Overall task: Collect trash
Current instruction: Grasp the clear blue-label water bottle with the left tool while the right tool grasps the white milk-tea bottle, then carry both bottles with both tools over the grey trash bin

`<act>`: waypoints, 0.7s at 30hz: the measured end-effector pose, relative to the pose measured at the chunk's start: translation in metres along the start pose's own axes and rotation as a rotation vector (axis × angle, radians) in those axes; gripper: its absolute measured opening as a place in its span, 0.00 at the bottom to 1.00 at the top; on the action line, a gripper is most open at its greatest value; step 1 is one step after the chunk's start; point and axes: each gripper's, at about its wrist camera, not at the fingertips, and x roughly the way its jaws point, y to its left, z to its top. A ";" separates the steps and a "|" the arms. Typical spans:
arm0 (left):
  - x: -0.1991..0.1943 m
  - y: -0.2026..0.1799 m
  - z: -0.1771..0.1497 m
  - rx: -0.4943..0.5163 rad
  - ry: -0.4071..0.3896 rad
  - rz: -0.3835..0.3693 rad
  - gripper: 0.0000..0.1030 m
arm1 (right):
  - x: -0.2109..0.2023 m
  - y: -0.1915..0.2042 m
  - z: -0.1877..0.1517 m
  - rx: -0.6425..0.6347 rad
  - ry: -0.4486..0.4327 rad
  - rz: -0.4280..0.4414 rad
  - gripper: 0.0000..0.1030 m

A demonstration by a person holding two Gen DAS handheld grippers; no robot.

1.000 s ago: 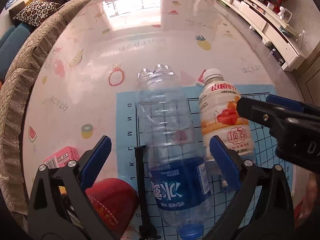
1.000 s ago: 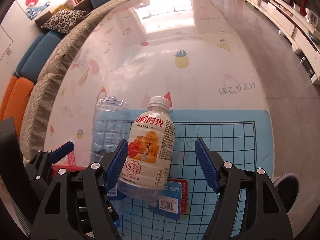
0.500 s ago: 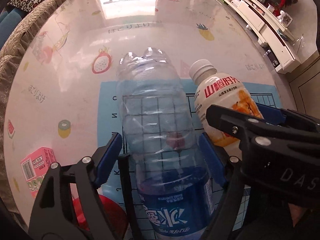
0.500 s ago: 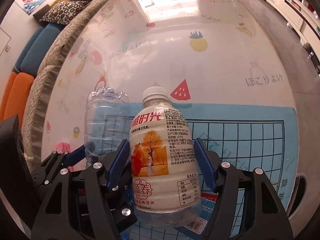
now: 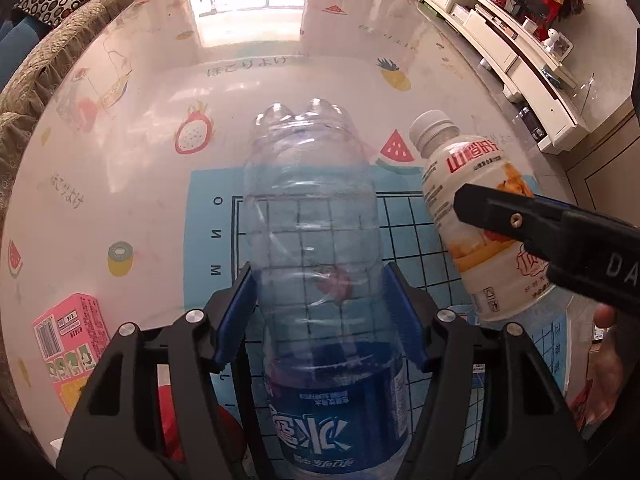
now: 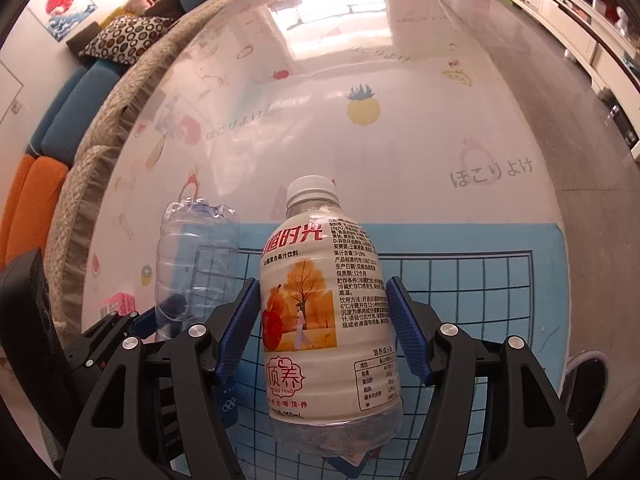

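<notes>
Two bottles, one per claw. The left gripper (image 5: 322, 312) is closing, its pads touching the clear water bottle (image 5: 312, 216), base toward frame top. The right gripper (image 6: 324, 326) clamps the juice bottle (image 6: 326, 312), cap pointing up-frame. Both lie lengthwise over the blue mat (image 6: 480, 280); one pink carton (image 5: 68, 336) sits lower left. A second ago the left jaws stood wide.

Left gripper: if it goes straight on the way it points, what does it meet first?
The left gripper is closing on the clear water bottle, pads at its sides. Pushed on, bottle and gripper would likely meet the blue grid mat on the table; depth is unclear.
</notes>
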 end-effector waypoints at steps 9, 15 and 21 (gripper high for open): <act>-0.022 -0.020 0.004 0.027 -0.053 -0.010 0.55 | -0.045 -0.026 -0.003 0.056 -0.072 0.066 0.63; -0.047 -0.042 0.002 0.065 -0.090 -0.027 0.55 | -0.079 -0.055 -0.018 0.091 -0.108 0.101 0.63; -0.078 -0.079 -0.003 0.127 -0.128 -0.063 0.55 | -0.120 -0.096 -0.041 0.143 -0.147 0.141 0.63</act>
